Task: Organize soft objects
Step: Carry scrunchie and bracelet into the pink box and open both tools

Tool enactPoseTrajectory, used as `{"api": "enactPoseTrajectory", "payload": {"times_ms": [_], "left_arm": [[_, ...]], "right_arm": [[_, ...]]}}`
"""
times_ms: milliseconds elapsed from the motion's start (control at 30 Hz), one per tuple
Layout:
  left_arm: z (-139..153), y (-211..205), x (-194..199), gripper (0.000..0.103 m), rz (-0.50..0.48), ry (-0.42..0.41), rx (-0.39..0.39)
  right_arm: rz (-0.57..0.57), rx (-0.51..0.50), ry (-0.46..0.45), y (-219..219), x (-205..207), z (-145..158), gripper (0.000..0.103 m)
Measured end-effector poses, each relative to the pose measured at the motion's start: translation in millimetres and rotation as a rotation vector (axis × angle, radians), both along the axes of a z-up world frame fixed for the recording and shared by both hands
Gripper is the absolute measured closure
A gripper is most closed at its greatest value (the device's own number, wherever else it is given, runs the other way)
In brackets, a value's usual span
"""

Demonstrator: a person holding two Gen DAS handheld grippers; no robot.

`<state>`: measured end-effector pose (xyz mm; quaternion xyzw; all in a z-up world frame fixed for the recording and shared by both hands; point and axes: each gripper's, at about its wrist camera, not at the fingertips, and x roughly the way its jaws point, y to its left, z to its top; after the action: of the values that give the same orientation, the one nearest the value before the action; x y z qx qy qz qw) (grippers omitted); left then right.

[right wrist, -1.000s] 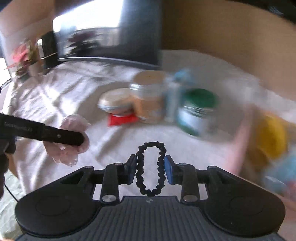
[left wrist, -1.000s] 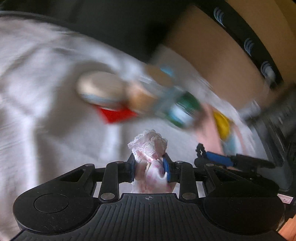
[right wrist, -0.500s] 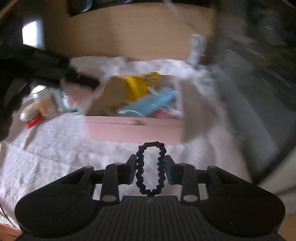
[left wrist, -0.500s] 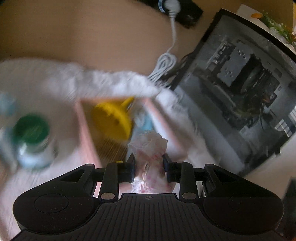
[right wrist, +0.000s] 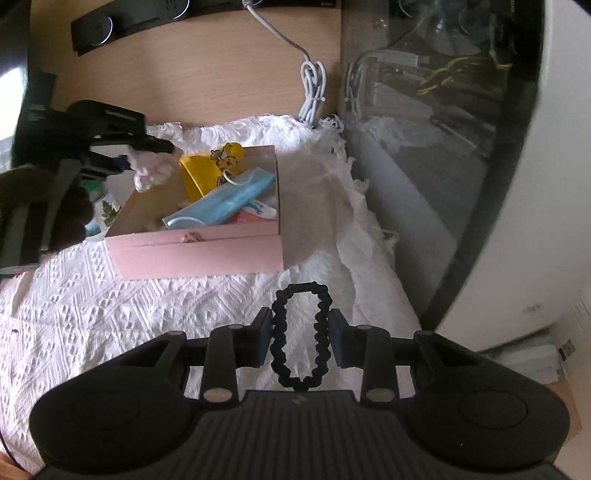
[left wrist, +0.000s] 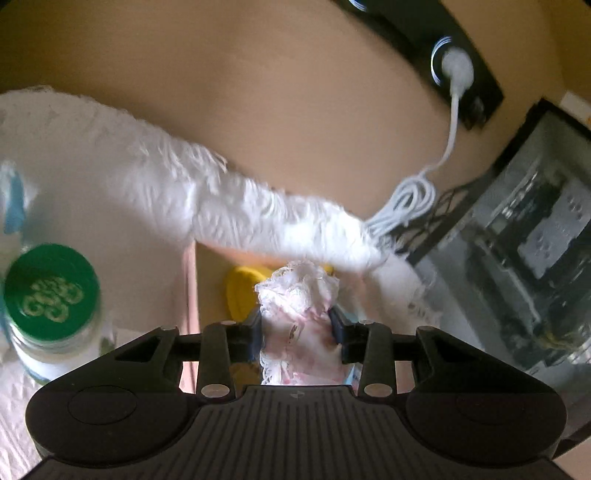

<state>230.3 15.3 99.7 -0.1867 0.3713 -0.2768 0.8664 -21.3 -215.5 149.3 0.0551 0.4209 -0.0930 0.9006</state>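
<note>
My left gripper (left wrist: 295, 325) has a pink-and-white lace cloth (left wrist: 299, 295) between its pads, and its jaws are opening while the cloth still fills the gap. In the right wrist view the left gripper (right wrist: 147, 155) holds that cloth (right wrist: 153, 171) over the far left corner of an open pink box (right wrist: 192, 254). Inside the box lie a yellow item (right wrist: 201, 173) and a blue face mask (right wrist: 225, 203). Short of the box's front wall, my right gripper (right wrist: 300, 332) is shut on a black braided hair tie (right wrist: 277, 332), which stands upright between the pads.
A green-lidded jar (left wrist: 50, 295) stands left of the box. A white lace tablecloth (right wrist: 110, 314) covers the table. A glass-sided computer case (right wrist: 443, 147) rises at the right. A coiled white cable (right wrist: 314, 85) and a black power strip (right wrist: 110, 26) lie behind.
Both grippers swung right, from the jars to the pink box. The left one now hangs over the box with the cloth, its jaws slightly wider. The hair tie stays gripped.
</note>
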Motion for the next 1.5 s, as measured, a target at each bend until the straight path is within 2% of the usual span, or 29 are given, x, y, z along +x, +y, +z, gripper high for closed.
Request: {"api": "enactPoseTrajectory", "payload": {"times_ms": [200, 267, 400, 433, 500, 567, 600, 633, 700, 767, 800, 833, 900, 967, 1033, 1100, 1167, 1200, 1267, 1333, 1367, 1400, 1500], "left_arm": [[16, 34, -28, 0.063, -0.006, -0.133, -0.026], [20, 38, -32, 0.063, -0.007, -0.13, -0.03], [30, 21, -14, 0.063, -0.043, -0.124, -0.011], [29, 14, -7, 0.063, -0.054, -0.103, 0.019], [23, -3, 0, 0.063, -0.127, -0.076, 0.137], [16, -20, -9, 0.063, -0.201, -0.151, 0.243], [13, -27, -15, 0.063, -0.226, -0.189, 0.272], [9, -32, -18, 0.062, -0.246, -0.202, 0.285], [0, -42, -17, 0.06, -0.253, -0.178, 0.324], [-11, -50, -13, 0.061, -0.262, -0.139, 0.402], [-19, -55, -10, 0.061, -0.291, -0.093, 0.464], [-24, -57, -12, 0.061, -0.311, -0.093, 0.502], [-27, -61, -20, 0.061, -0.349, -0.153, 0.55], [-29, -62, -22, 0.061, -0.384, -0.133, 0.54], [-29, -60, -23, 0.06, -0.4, -0.116, 0.492], [-22, -53, -27, 0.06, -0.381, -0.168, 0.422], [-12, -41, -27, 0.059, -0.287, -0.211, 0.344], [-8, -35, -24, 0.061, -0.23, -0.207, 0.3], [-3, -19, -11, 0.061, -0.143, -0.14, 0.185], [-1, -8, -2, 0.061, -0.098, -0.069, 0.084], [-1, -7, 1, 0.061, -0.1, -0.051, 0.069], [-2, -11, 2, 0.061, -0.118, -0.047, 0.087], [-10, -39, 0, 0.061, -0.218, -0.05, 0.205]], "right_arm": [[0.085, 0.036, -0.043, 11, 42, 11, 0.071], [0.117, 0.042, -0.065, 16, 64, 17, 0.071], [0.15, 0.044, -0.11, 22, 117, 31, 0.071], [0.149, 0.051, -0.126, 22, 132, 36, 0.071], [0.143, 0.049, -0.145, 19, 153, 44, 0.071], [0.145, 0.055, -0.157, 17, 173, 52, 0.071], [0.16, 0.072, -0.153, 16, 181, 55, 0.067], [0.19, 0.106, -0.133, 13, 191, 55, 0.05], [0.179, 0.133, -0.088, 7, 203, 53, 0.031], [0.144, 0.141, -0.08, 0, 202, 49, 0.031], [0.144, 0.159, -0.079, -3, 200, 46, 0.031], [0.139, 0.175, -0.077, -7, 197, 43, 0.031], [0.122, 0.18, -0.061, -11, 190, 35, 0.031], [0.115, 0.182, -0.041, -15, 182, 25, 0.031], [0.106, 0.188, -0.024, -20, 176, 18, 0.031], [0.097, 0.204, -0.016, -24, 170, 13, 0.031], [0.09, 0.223, -0.014, -29, 163, 11, 0.031], [0.086, 0.229, -0.013, -29, 161, 10, 0.031], [0.084, 0.231, -0.017, -29, 155, 9, 0.031], [0.083, 0.222, -0.031, -27, 146, 11, 0.031], [0.082, 0.215, -0.041, -25, 140, 13, 0.031], [0.082, 0.207, -0.051, -24, 133, 14, 0.031], [0.094, 0.183, -0.071, -17, 108, 16, 0.031]]}}
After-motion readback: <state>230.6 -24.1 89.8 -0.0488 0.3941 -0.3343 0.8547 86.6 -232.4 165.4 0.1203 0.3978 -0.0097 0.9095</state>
